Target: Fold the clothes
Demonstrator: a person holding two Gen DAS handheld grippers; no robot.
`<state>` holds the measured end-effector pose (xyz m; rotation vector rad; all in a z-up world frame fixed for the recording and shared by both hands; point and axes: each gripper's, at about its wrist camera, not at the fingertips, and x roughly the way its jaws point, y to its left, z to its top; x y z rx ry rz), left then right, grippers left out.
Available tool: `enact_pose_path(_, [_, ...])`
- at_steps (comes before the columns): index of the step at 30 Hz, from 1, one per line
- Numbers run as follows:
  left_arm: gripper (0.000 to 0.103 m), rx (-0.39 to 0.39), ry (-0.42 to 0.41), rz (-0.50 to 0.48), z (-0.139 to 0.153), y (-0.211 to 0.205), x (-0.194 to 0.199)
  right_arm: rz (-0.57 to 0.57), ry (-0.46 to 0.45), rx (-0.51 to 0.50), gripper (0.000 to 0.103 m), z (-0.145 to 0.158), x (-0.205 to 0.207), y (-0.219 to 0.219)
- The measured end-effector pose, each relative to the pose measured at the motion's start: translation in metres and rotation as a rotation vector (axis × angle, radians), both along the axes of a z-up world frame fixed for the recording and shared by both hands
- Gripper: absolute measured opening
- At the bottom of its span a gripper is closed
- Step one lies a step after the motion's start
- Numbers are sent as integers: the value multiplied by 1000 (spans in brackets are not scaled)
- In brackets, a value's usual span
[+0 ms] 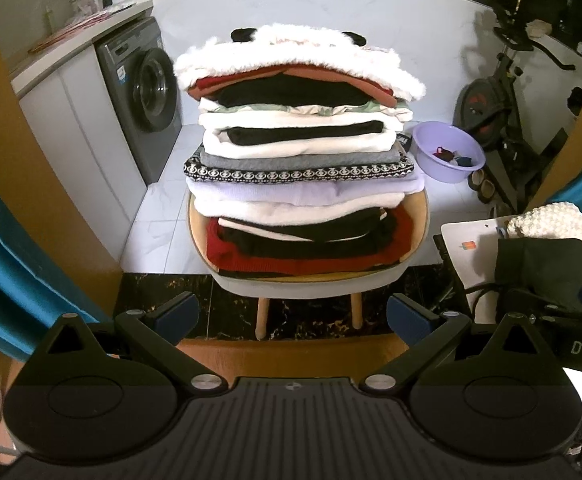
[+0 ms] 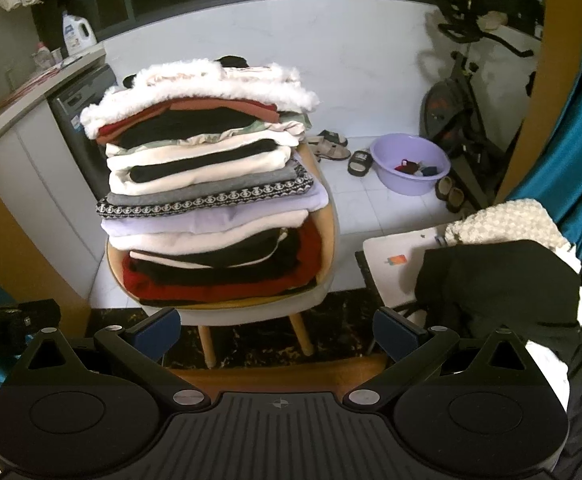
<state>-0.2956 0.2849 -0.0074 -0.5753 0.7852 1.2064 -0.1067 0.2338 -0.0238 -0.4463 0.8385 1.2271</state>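
In the left wrist view, my left gripper (image 1: 293, 314) has its fingers (image 1: 179, 312) spread wide apart with nothing between them. Straight ahead of the fingers stands a tall stack of folded clothes (image 1: 295, 160) on a chair (image 1: 307, 282). A fluffy white piece (image 1: 291, 58) lies on top. Off past the right finger, a black garment (image 1: 547, 264) lies in a loose heap next to a white knit piece (image 1: 551, 218). I think the black one is soft and light and will flop, so I would pinch it at an edge or corner. On the other tool at the right I can read "DAS".

In the right wrist view, my right gripper (image 2: 277, 330) is spread wide too, holding nothing. The stack (image 2: 211, 184) is ahead and a bit left of the fingers. The black garment (image 2: 495, 280) is close by the right finger (image 2: 395, 332), not touching it. At the left edge I read "ot.AI". The bottle (image 2: 77, 34) has a label, too small to read.
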Motion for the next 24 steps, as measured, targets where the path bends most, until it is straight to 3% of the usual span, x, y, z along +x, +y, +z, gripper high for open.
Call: enact_pose_path(24, [102,-38,-24,-7,-6,4,-4,11,-7,-34,102,-4,-7,-3])
